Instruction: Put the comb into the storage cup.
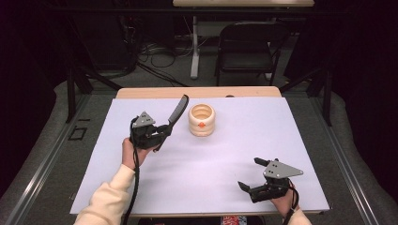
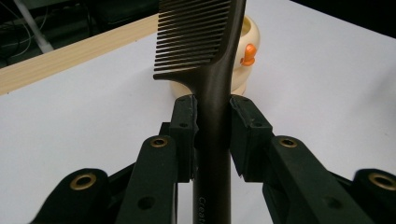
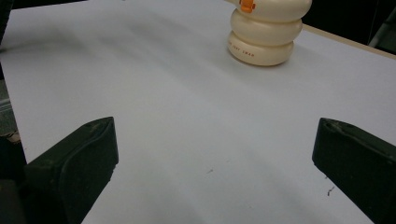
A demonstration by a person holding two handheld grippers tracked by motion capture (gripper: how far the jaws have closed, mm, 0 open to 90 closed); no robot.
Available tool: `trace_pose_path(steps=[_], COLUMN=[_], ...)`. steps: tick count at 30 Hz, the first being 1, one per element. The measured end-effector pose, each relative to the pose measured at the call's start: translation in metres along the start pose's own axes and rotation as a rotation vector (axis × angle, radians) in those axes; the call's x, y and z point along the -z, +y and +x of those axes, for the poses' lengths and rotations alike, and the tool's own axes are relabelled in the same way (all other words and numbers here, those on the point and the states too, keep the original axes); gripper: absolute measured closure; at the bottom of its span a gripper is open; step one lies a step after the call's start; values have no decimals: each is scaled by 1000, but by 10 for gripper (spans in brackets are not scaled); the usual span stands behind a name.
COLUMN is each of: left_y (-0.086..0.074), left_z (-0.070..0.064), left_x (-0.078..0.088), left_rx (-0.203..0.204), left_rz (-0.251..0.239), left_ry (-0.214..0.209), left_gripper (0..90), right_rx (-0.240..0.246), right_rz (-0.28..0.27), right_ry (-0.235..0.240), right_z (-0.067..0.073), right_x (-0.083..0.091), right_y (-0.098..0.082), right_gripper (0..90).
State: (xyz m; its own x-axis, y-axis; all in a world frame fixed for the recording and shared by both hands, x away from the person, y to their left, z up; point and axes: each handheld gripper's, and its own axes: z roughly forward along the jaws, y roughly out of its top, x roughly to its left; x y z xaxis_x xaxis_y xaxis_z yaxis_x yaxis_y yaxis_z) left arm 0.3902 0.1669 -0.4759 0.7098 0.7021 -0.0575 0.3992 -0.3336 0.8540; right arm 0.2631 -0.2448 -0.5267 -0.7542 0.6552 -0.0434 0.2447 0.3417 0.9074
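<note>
A dark brown comb (image 1: 177,114) slants up from my left gripper (image 1: 162,132), whose jaws are shut on its handle. In the left gripper view the two pads (image 2: 183,128) press the comb's handle (image 2: 212,121) from both sides, with the teeth pointing left. Just right of the comb's head on the white sheet stands a cream ribbed holder (image 1: 202,120) with a small orange mark on its side; it is also in the left gripper view (image 2: 250,35) and the right gripper view (image 3: 264,31). My right gripper (image 1: 248,173) rests low at the front right, open, with nothing between its jaws.
The white sheet (image 1: 234,140) covers a wooden table (image 1: 197,92). Beyond the table a black folding chair (image 1: 246,44) and a white table leg (image 1: 195,47) stand on the grey floor among cables.
</note>
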Motion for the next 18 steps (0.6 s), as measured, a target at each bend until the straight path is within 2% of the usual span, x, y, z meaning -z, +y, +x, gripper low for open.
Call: trace_pose_path(steps=[18], left_y=[17], left_z=[-4], left_x=[-11], left_rx=[-2], left_rz=[-49], left_ry=[-12], left_gripper=[723], right_rx=[-3], right_rz=[-2], right_ry=[-1], right_z=[0], right_x=[0], right_y=[0], right_gripper=[0])
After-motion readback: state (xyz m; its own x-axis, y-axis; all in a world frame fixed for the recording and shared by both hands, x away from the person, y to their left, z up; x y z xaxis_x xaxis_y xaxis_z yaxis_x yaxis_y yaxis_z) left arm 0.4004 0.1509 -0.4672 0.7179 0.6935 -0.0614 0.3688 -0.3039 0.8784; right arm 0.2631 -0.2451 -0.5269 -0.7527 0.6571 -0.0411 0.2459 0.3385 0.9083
